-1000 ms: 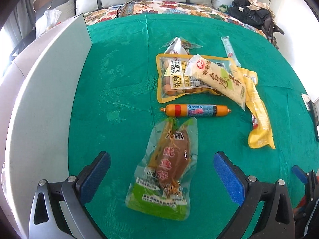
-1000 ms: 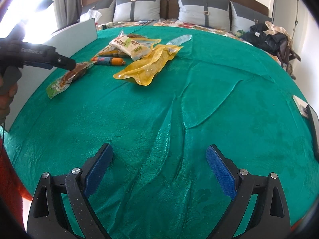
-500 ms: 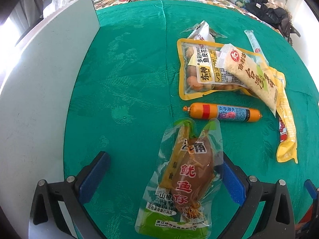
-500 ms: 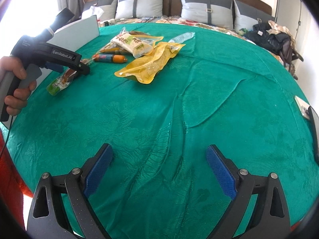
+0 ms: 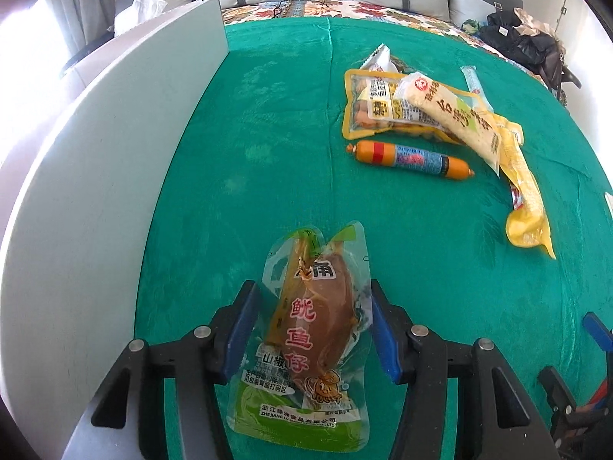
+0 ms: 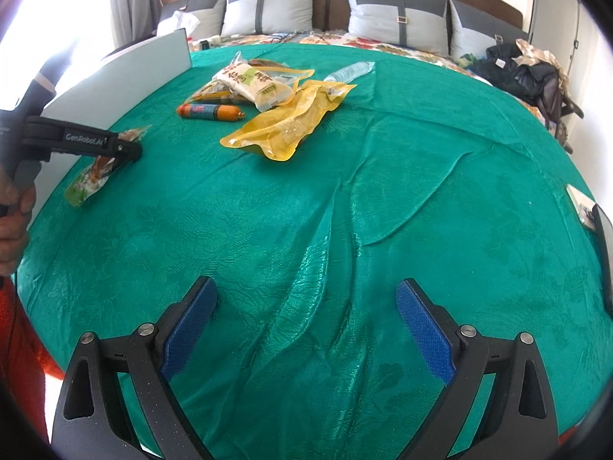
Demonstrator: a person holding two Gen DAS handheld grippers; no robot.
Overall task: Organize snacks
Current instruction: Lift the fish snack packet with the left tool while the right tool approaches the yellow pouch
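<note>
My left gripper (image 5: 312, 314) is shut on a clear and green squid snack pouch (image 5: 314, 322), its blue pads pressing the pouch's two sides on the green cloth. The pouch also shows in the right wrist view (image 6: 95, 172) under the left gripper (image 6: 126, 149). Beyond lie an orange sausage stick (image 5: 410, 159), a yellow-edged nut bag (image 5: 375, 111), a white rice-cracker pack (image 5: 452, 119) and a yellow pouch (image 5: 525, 199). My right gripper (image 6: 306, 329) is open and empty over bare cloth.
A grey-white board (image 5: 95, 176) stands along the left edge of the green cloth (image 5: 249, 134). A thin blue-white stick pack (image 5: 475, 84) lies behind the pile. Pillows and a dark bag (image 6: 528, 73) sit at the back.
My left gripper moved forward over the squid pouch and closed its jaws on it. The right gripper stayed still and open.
</note>
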